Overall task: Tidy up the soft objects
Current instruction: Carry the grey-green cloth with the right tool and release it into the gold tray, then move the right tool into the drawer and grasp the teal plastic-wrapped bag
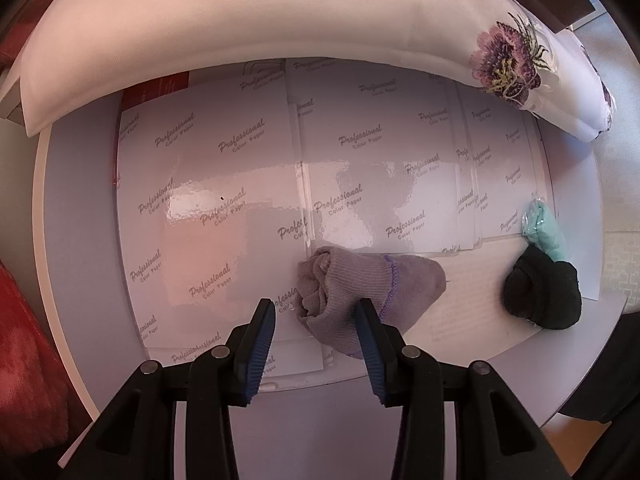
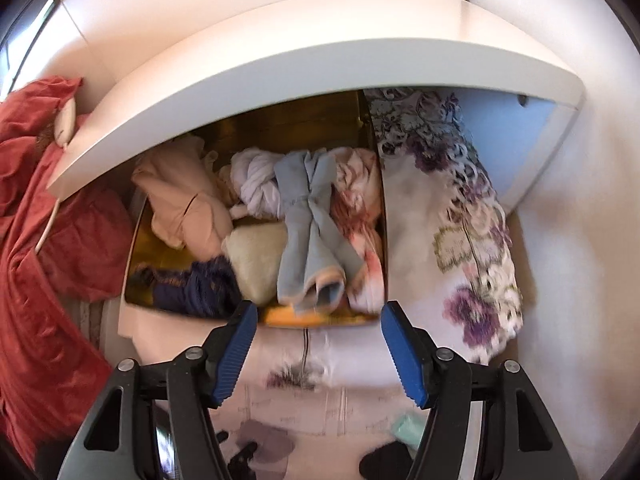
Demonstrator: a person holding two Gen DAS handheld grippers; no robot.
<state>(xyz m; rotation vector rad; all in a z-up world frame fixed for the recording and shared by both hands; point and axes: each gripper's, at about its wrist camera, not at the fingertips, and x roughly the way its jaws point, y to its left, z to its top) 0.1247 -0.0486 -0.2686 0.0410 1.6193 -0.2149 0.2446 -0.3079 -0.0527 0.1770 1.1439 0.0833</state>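
In the left wrist view, a rolled grey-purple sock (image 1: 360, 292) lies on glossy white "Professional Color Paper" sheets (image 1: 240, 168) on a round white table (image 1: 80, 240). My left gripper (image 1: 316, 308) is open, its blue-padded fingers on either side of the sock's near end, not closed on it. A black sock bundle (image 1: 540, 292) and a mint-green one (image 1: 546, 228) lie at the right. In the right wrist view, my right gripper (image 2: 316, 312) is open and empty, hovering in front of a gold-lined box (image 2: 136, 248) full of rolled cloths, with a light blue roll (image 2: 308, 232) at its middle.
A white floral-printed pillow (image 1: 280, 20) lies along the table's far side. Red fabric (image 1: 24, 360) hangs at the left. In the right wrist view a white shelf (image 2: 320, 64) overhangs the box, floral bedding (image 2: 452, 220) lies at its right, and a red cloth (image 2: 36, 240) at its left.
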